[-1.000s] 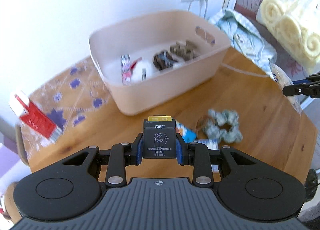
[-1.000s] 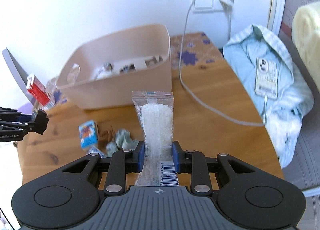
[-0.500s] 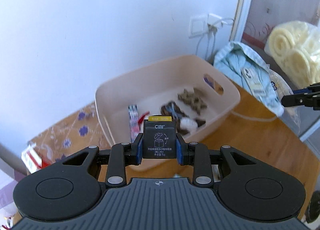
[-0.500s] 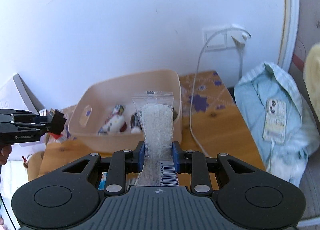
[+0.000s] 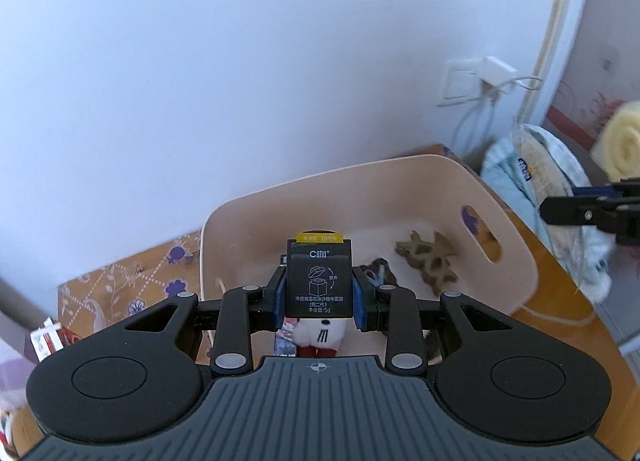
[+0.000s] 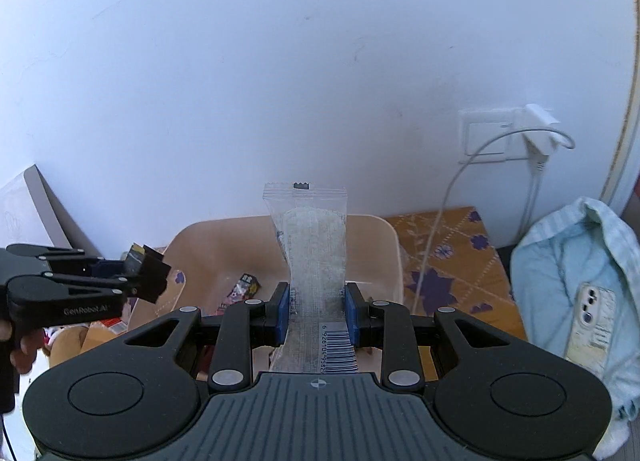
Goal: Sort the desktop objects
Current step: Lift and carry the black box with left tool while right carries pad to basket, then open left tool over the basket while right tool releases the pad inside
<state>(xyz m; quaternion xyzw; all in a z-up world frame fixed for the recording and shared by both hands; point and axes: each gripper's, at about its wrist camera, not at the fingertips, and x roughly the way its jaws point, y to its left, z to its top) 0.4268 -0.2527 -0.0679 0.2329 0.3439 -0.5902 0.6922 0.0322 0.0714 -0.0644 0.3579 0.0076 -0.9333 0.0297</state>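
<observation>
My left gripper (image 5: 319, 297) is shut on a small black box (image 5: 319, 281) with a yellow tab and holds it above the beige plastic bin (image 5: 516, 261). The bin holds a white plush toy (image 5: 320, 335), a brown star-shaped piece (image 5: 430, 263) and a dark bundle (image 5: 374, 269). My right gripper (image 6: 316, 311) is shut on a clear packet of white material (image 6: 312, 245) with a barcode, held upright over the near rim of the bin (image 6: 390, 237). The left gripper with its black box (image 6: 146, 271) shows at the left of the right wrist view.
A patterned orange cloth (image 6: 448, 257) covers the table's back. A white cable (image 6: 440, 221) runs from a wall socket (image 6: 486, 135). A light blue bundle with a phone (image 6: 592, 321) lies at the right. A red and white packet (image 5: 48, 339) lies at the left.
Both grippers have risen and moved forward over the bin, each still holding its item. The table items near the front have dropped out of view.
</observation>
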